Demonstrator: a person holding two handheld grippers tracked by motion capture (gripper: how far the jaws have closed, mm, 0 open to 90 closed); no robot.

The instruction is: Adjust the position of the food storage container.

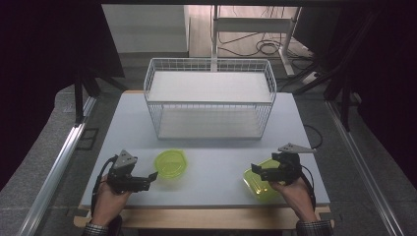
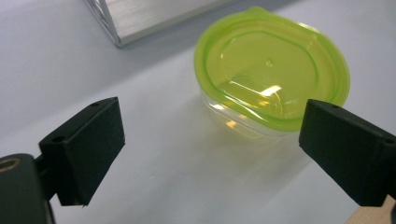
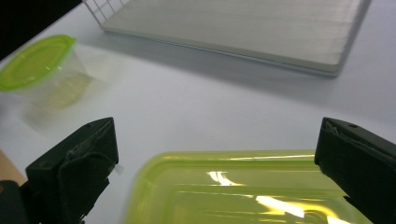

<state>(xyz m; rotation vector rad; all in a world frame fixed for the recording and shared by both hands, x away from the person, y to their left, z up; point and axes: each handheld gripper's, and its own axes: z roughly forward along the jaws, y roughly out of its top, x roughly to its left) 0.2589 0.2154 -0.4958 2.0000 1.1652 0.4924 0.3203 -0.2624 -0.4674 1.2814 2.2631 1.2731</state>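
Your left gripper hovers with jaws spread apart, gripping nothing, just short of the round container, which sits lidded in green in front of the wire basket, toward its left end. Your right gripper also stands with jaws wide apart, poised over the rectangular container, which lies in front of the basket's right end, near the table's front edge. Both containers rest on a pale grey tabletop with a wooden border at the front. Beyond the basket: grey floor, a white desk frame and loose cables. Dark curtains flank the table. No brand, label or writing is legible on any item.
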